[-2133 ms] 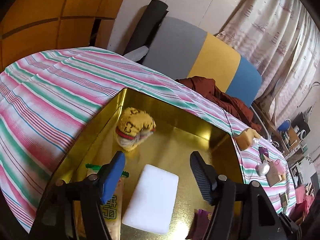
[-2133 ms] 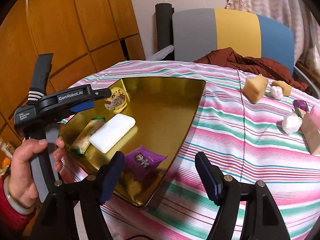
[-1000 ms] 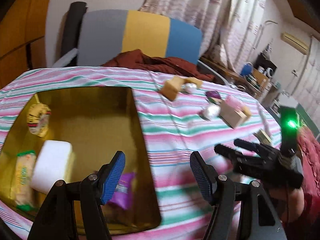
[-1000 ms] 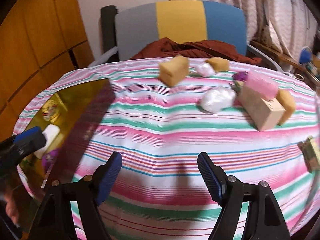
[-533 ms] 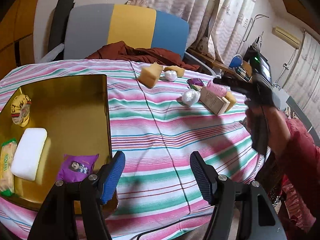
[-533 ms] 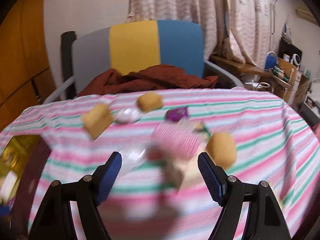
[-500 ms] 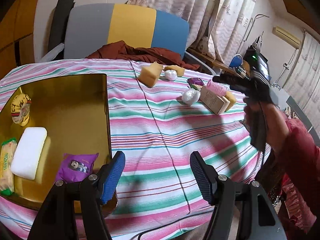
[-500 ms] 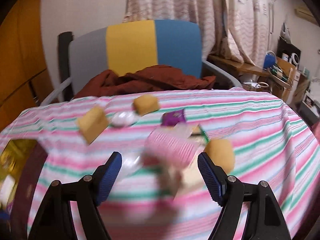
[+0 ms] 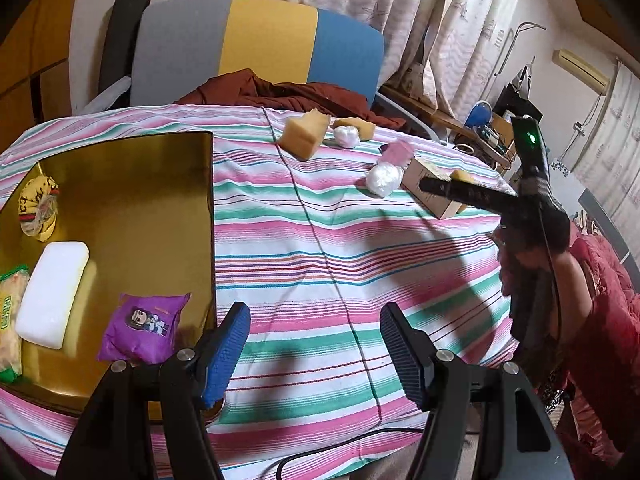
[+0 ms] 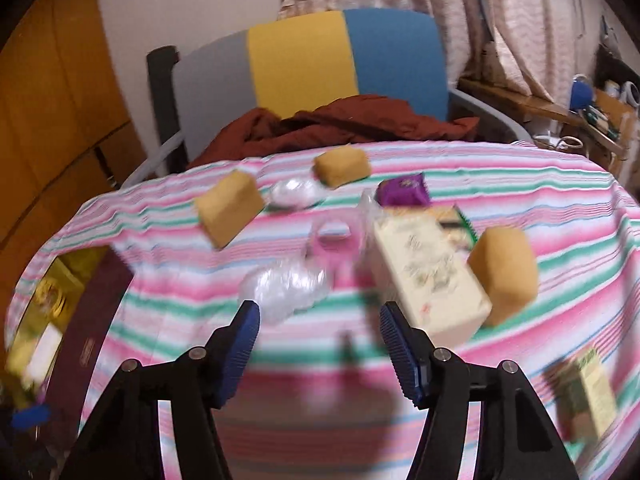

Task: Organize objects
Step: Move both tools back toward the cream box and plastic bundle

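Striped cloth [image 9: 304, 240] covers the round worktop, with a grey, yellow and blue chair [image 9: 260, 44] and a rust-red garment [image 9: 288, 94] behind it. At the left edge sits the gold tray [image 9: 132, 200], which already holds a white block [image 9: 52, 288], a purple packet [image 9: 144, 326] and two further packets. The loose items still to be sorted lie clustered on the far right side.

Right gripper [image 10: 318, 334] reaches over that cluster, its fingers closing, with nothing pressed between them. Directly ahead lie a crinkled clear bag [image 10: 284, 284] and a pink ring-shaped item [image 10: 334, 240]; the cream box [image 10: 428, 268] stands just beside the right finger. The view is blurred, so the intended target cannot be confirmed.

Recommendation: settle the hand before committing, and bracket one object only. The clear bag looks soft and slippery; a grip around its bulk is likely safer than one on loose film.

Obstructions: the cream box and the yellow sponge [image 10: 504, 272] touching it crowd the right finger and could be nudged. A second sponge [image 10: 230, 206], a small white bundle [image 10: 294, 192] and a third sponge [image 10: 342, 166] lie farther back, clear of the approach.

Left gripper [image 9: 314, 350] hangs near the tray corner, fingers wide and empty.
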The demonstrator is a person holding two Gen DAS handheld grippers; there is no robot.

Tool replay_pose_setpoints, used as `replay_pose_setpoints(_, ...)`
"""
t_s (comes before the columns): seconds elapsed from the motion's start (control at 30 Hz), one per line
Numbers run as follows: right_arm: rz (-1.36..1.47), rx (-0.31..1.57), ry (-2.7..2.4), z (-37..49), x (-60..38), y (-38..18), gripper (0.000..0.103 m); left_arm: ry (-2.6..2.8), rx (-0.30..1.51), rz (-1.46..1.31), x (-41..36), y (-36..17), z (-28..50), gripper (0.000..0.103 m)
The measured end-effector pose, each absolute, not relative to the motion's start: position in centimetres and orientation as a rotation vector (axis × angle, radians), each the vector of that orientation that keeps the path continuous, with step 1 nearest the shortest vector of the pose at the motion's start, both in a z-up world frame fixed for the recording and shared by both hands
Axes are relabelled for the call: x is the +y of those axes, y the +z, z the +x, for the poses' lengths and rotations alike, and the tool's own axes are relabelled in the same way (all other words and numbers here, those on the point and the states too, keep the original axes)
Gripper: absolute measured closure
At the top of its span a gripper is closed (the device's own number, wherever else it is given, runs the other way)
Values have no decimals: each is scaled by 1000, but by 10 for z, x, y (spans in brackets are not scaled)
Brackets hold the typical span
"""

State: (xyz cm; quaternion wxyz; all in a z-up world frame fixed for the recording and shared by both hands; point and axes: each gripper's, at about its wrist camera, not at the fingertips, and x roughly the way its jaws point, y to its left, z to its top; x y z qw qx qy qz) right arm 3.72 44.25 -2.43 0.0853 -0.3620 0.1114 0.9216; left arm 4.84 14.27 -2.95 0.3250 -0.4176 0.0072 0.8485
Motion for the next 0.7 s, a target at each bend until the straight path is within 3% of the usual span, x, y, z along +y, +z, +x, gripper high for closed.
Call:
replay_pose_setpoints(0.2, -1039, 341, 2698, 51, 446, -34, 38, 2219, 25, -1102, 147, -29, 49, 35)
replay_pose_setpoints(0.33, -909, 331, 2639, 53, 467, -28, 23, 2216, 41, -1089, 152, -27, 49, 35)
replay_pose_setpoints(0.57, -943, 331, 2584, 27, 502, -36, 23, 2202, 80, -1077, 167, -25, 49, 35)
replay_pose_setpoints(0.7, -993, 368, 2583, 17, 510, -46, 32, 2191, 109, -1079, 178, -25, 44, 35)
